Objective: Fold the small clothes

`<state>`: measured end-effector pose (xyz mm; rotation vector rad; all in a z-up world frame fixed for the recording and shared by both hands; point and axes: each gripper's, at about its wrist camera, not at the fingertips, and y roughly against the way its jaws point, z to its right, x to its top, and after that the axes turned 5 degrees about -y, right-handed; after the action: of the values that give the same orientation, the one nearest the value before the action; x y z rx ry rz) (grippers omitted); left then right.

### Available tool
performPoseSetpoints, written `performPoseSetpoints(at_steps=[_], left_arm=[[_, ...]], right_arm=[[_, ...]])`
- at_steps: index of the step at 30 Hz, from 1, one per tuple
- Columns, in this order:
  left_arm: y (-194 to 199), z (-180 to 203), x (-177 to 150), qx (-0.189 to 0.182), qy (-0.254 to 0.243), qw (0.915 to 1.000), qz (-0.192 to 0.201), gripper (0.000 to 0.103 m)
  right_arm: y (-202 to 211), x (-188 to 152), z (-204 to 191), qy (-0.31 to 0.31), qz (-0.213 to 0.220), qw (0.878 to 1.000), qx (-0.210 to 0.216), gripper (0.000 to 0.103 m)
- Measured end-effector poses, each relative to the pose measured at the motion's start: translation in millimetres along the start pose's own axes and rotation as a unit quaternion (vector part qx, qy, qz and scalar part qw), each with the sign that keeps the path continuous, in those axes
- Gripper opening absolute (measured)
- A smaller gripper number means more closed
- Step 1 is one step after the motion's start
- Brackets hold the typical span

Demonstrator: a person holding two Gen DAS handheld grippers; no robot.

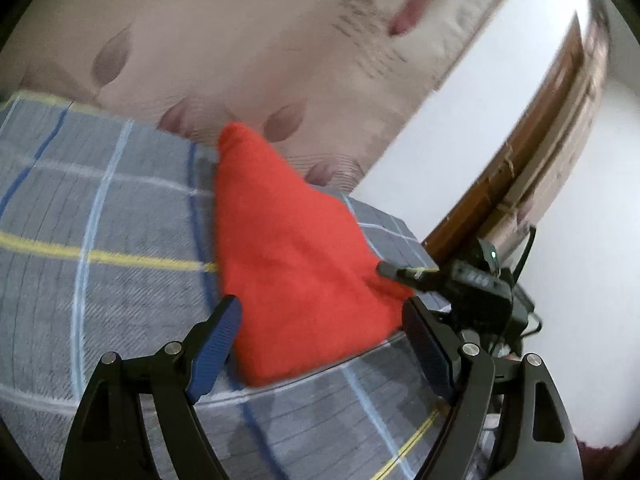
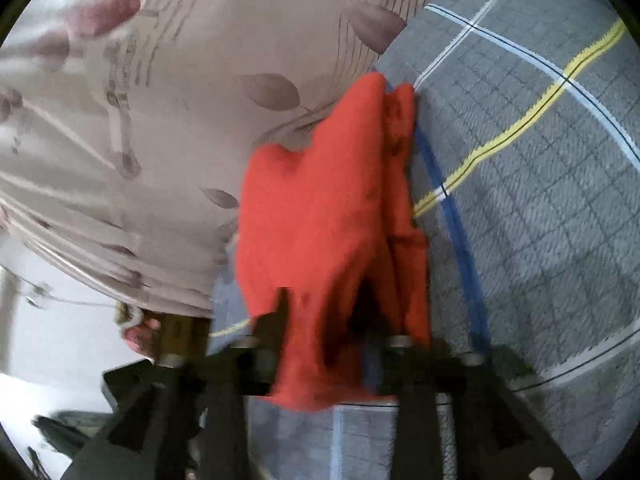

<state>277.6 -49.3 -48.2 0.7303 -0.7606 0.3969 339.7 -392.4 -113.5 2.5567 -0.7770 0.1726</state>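
A small red garment (image 1: 292,248) lies bunched in a triangle on the grey plaid bedcover (image 1: 100,208). My left gripper (image 1: 320,320) is open, its blue-padded fingers (image 1: 216,340) on either side of the garment's near edge, not touching it. My right gripper (image 1: 400,270) shows in the left wrist view at the garment's right corner. In the right wrist view the right gripper (image 2: 324,312) is shut on the red garment (image 2: 320,208), which drapes over and hides the fingertips. The view is blurred.
A beige curtain with leaf print (image 1: 240,40) hangs behind the bed (image 2: 540,200). A white wall (image 1: 480,100) and a brown wooden frame (image 1: 560,132) stand to the right. The bed's edge runs close to the garment's right side.
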Motion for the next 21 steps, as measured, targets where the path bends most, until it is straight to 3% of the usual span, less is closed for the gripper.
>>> performPoseSetpoints(at_steps=[3, 8, 14, 16, 18, 21], left_arm=[[-16, 21, 14, -0.008, -0.026, 0.9996, -0.007, 0.082], [-57, 20, 28, -0.019, -0.026, 0.9990, -0.029, 0.082], [-81, -20, 38, 0.014, 0.032, 0.9989, -0.030, 0.082], [-81, -33, 33, 0.028, 0.051, 0.9978, -0.031, 0.082], [-79, -40, 25, 0.038, 0.055, 0.9973, -0.028, 0.082], [-75, -48, 17, 0.038, 0.072, 0.9964, -0.025, 0.082]], right_arm=[[22, 7, 6, -0.016, 0.026, 0.999, 0.031, 0.069], [33, 34, 4, -0.009, 0.037, 0.999, 0.011, 0.068], [8, 79, -29, 0.044, 0.030, 0.998, -0.015, 0.068], [-9, 84, -54, 0.086, 0.012, 0.996, -0.016, 0.068], [-37, 84, -83, 0.145, -0.028, 0.988, -0.044, 0.068], [-94, 76, -114, 0.212, -0.101, 0.967, -0.101, 0.068]])
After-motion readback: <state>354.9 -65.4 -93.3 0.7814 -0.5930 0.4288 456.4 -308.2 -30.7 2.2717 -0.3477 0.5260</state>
